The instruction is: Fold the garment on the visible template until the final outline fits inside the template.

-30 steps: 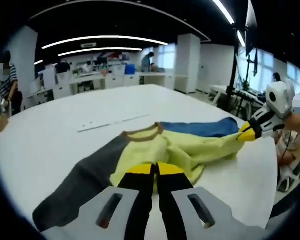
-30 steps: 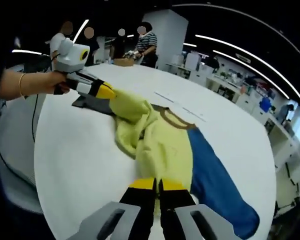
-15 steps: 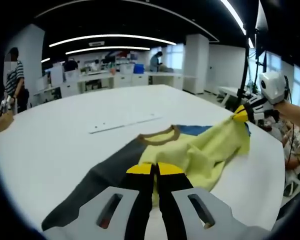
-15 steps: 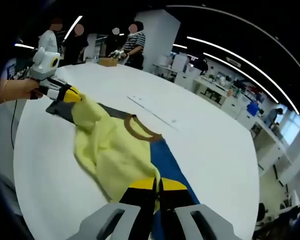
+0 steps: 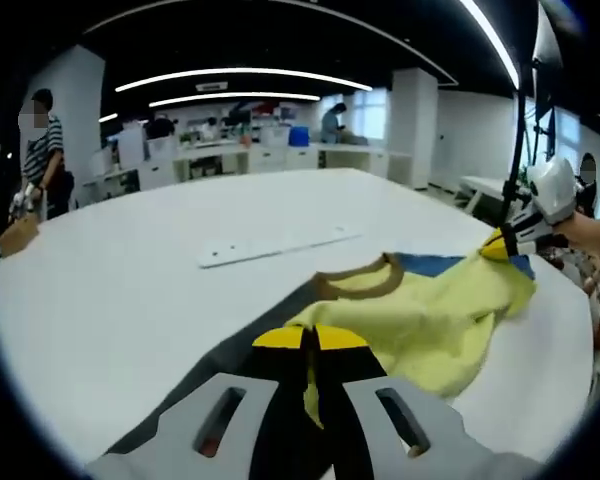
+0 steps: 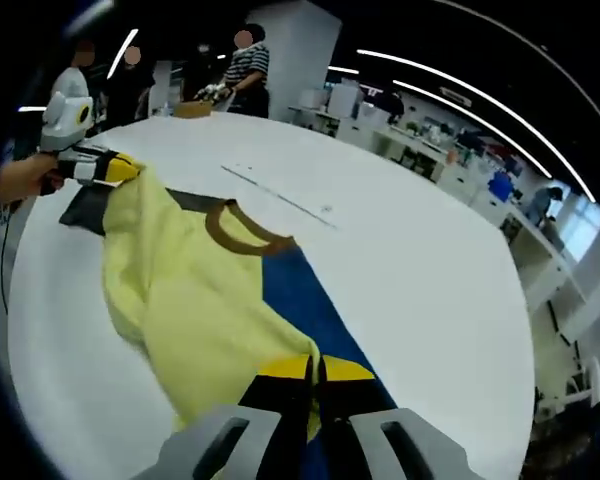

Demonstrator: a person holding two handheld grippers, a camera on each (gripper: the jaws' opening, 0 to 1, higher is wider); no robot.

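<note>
A garment lies on the white round table (image 5: 130, 290): yellow body (image 5: 430, 320), brown collar (image 5: 358, 282), dark grey sleeve (image 5: 235, 355) and blue sleeve (image 5: 430, 265). My left gripper (image 5: 311, 338) is shut on the yellow hem at the bottom of its view. My right gripper (image 5: 500, 245), held by a hand, pinches the hem's far end at the right. In the right gripper view my right gripper (image 6: 315, 369) is shut on the yellow body (image 6: 180, 300) beside the blue sleeve (image 6: 310, 300). My left gripper (image 6: 120, 168) grips the cloth at the upper left, above the grey sleeve (image 6: 85, 205).
A long white strip (image 5: 280, 245) (image 6: 280, 200) lies flat on the table beyond the collar. A brown basket (image 5: 15, 235) sits at the far table edge near a person in a striped shirt (image 5: 45, 150). Desks and other people fill the room behind.
The two grippers have drawn apart with the yellow hem between them. The bunched yellow body is now stretched out and smoother, uncovering more of the blue sleeve.
</note>
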